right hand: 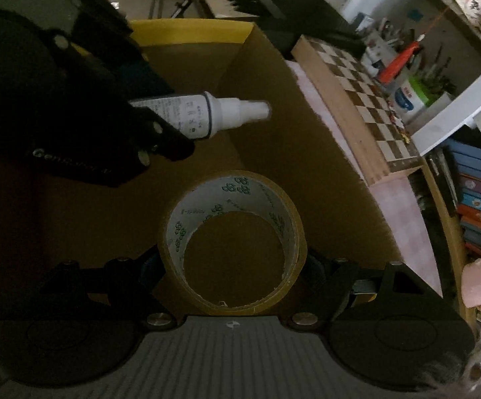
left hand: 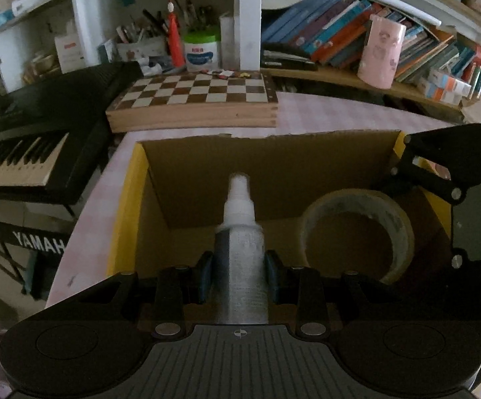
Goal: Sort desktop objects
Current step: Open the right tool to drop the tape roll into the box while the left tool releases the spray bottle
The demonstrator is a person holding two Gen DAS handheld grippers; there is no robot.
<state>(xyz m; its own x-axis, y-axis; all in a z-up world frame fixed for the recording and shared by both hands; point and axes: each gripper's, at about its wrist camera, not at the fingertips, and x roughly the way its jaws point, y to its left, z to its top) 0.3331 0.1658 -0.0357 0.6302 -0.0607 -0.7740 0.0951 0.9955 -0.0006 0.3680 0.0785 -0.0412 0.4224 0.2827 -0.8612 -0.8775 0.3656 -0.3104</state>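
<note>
White capital letters reading "YAMAH", cut off at the right by the tabletop's edge, stand on the dark stand panel (left hand: 39, 244) below the black keyboard (left hand: 24, 153). In the right wrist view, pale lettering beginning "Gen" runs along the black body of the left gripper (right hand: 71, 161); the rest is too dim to read. The spray bottle (right hand: 187, 116) carries fine dark print, and the tape roll (right hand: 234, 242) green marks inside its core, both too small to read.
</note>
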